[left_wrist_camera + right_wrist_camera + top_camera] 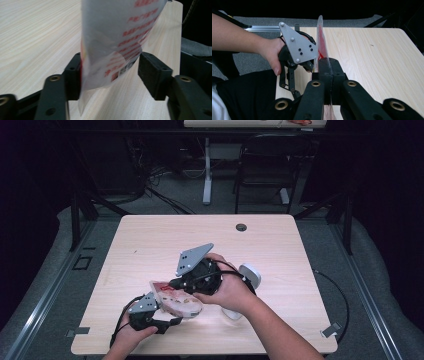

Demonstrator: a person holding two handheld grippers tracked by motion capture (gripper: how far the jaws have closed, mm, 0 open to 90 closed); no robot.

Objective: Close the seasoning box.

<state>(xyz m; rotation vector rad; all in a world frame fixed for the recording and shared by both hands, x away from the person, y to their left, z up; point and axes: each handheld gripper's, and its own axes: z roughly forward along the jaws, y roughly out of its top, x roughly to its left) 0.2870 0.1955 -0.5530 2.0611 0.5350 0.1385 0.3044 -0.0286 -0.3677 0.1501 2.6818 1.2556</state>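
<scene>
The right gripper (329, 72) has its fingers clenched on the edge of a clear printed bag (177, 299). The left gripper's (110, 72) fingers stand spread around the bag's other end; one finger (73, 75) touches it, the other is clear. The bag hangs between both grippers, just above the counter (150, 245). A white object (250, 275) lies beyond the right hand.

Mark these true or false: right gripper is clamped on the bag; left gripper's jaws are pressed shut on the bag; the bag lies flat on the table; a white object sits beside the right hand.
1. The right gripper is clamped on the bag: true.
2. The left gripper is pressed shut on it: false; a gap shows at one jaw.
3. The bag lies flat on the table: false; it is held up.
4. A white object sits beside the right hand: true.
</scene>
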